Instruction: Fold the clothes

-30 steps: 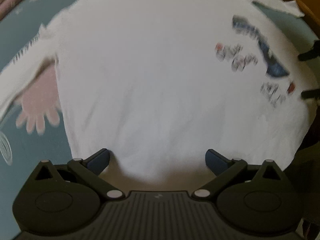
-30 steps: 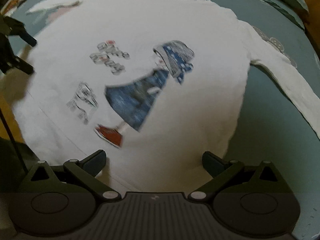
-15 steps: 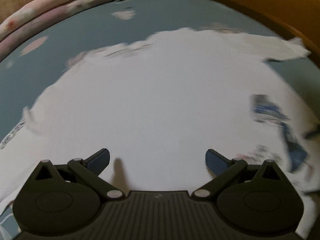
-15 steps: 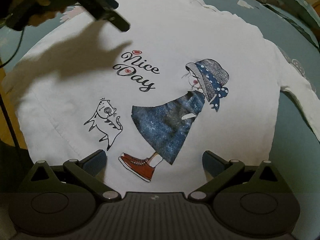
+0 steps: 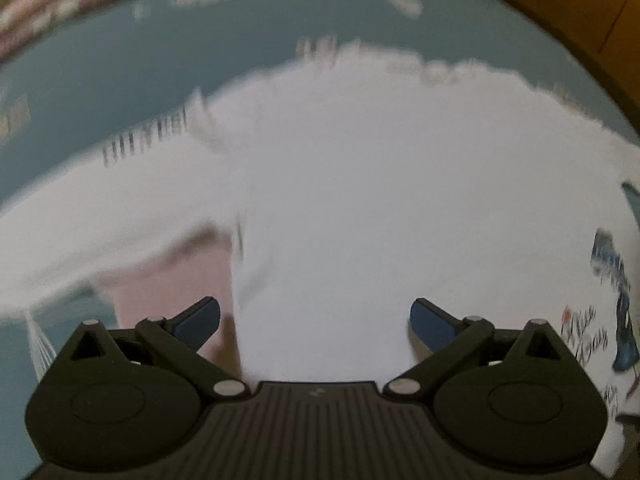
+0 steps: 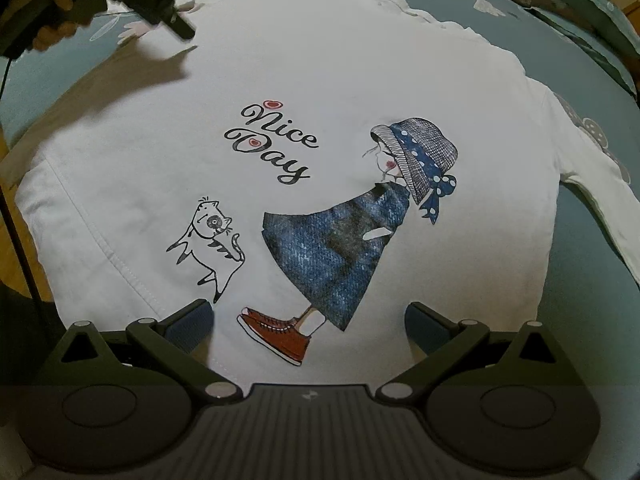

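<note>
Teal-blue bed sheet with pale flower prints [image 6: 592,320], wooden bed frame [image 5: 580,12] along the far edge. Above it, right gripper [image 6: 308,320] with jaws spread wide apart, holding nothing, blue pads just over the lower hem of the white long-sleeved cotton shirt [image 6: 340,80]. Spread flat on the sheet, front side up, with printed girl in blue denim dress and grey hat [image 6: 360,224], small drawn cat [image 6: 210,240] to her left, black script "Nice Day" [image 6: 272,140] above the cat. One sleeve stretched out to the right over the sheet. In the far left corner of the right wrist view, a hand [image 6: 52,20] holding the left gripper [image 6: 176,28] over the opposite side of the shirt, shadow falling on the cloth below it.

From the left wrist view, strongly blurred: left gripper [image 5: 316,320] also wide apart, empty, over the white shirt [image 5: 380,200] near its side edge. Pink flower print [image 5: 176,280] on the sheet beside the left pad, the other sleeve running off to the left.
</note>
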`<state>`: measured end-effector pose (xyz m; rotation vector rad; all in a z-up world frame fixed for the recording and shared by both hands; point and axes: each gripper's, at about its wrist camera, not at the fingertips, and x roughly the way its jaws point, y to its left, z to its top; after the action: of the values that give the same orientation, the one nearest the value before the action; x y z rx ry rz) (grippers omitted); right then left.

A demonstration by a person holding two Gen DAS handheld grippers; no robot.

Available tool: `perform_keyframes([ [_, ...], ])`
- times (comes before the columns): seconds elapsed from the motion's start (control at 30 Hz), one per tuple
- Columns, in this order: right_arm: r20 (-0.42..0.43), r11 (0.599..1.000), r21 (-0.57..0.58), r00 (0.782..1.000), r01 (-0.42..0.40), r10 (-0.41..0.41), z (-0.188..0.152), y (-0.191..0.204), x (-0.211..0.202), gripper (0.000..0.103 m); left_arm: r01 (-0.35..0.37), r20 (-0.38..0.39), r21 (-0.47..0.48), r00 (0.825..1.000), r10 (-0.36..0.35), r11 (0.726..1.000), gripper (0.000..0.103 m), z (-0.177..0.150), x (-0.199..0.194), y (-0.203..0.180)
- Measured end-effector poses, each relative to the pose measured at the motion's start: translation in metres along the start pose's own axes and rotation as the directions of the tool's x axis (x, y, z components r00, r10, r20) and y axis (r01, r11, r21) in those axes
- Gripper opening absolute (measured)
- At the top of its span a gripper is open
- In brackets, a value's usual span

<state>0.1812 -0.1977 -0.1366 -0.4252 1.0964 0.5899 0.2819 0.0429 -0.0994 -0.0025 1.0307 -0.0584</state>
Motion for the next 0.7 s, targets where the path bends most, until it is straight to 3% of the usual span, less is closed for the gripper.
perform_keyframes([
  [0.17,-0.007,1.000,0.015,1.000,0.019,-0.019,0.009,-0.001,-0.001,0.103,0.049,0.104,0.029,0.993,-0.052,0.998,0.101,0.051,0.015,0.024],
  [0.3,0.023,0.994,0.091,0.997,0.065,-0.067,0.036,-0.009,-0.006,0.103,0.089,0.095,-0.005,0.992,-0.088,0.996,0.101,0.085,0.053,0.054],
  [0.47,0.054,0.980,0.175,0.993,0.090,-0.101,0.073,-0.016,0.001,0.103,0.148,0.086,-0.087,0.986,-0.141,0.985,0.100,0.096,0.084,0.092],
  [0.6,0.062,0.970,0.232,0.994,0.076,-0.093,0.101,-0.009,0.017,0.103,0.257,0.102,-0.153,0.964,-0.244,0.954,0.101,0.098,0.096,0.123],
  [0.7,0.059,0.965,0.255,0.995,0.062,-0.080,0.117,0.001,0.027,0.103,0.264,0.124,-0.188,0.962,-0.243,0.946,0.101,0.095,0.096,0.146],
])
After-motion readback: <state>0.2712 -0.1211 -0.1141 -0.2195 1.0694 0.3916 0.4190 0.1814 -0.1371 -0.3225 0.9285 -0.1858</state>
